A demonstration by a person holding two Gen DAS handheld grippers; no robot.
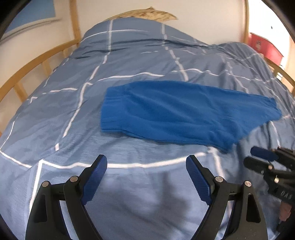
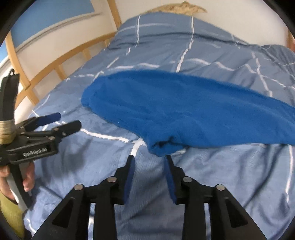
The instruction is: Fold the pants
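Observation:
Bright blue pants (image 1: 175,110) lie folded lengthwise across the bed, waistband to the left and leg ends to the right. In the left wrist view my left gripper (image 1: 146,158) hovers open over the bare duvet in front of them, nothing between its fingers. My right gripper (image 1: 258,157) shows at the right edge near the pants' near right corner. In the right wrist view the pants (image 2: 184,107) fill the middle, and a bunched corner sits just ahead of my right gripper (image 2: 149,157), whose jaws stand partly apart and empty. My left gripper (image 2: 68,120) is at the left, open.
A blue-grey duvet (image 1: 73,110) with white lines covers the bed, rumpled at the far right. A wooden bed rail (image 1: 27,64) curves along the left and a beige pillow (image 1: 147,13) lies at the head. A red object (image 1: 265,48) stands beyond the right side. A hand (image 2: 27,177) grips the left tool.

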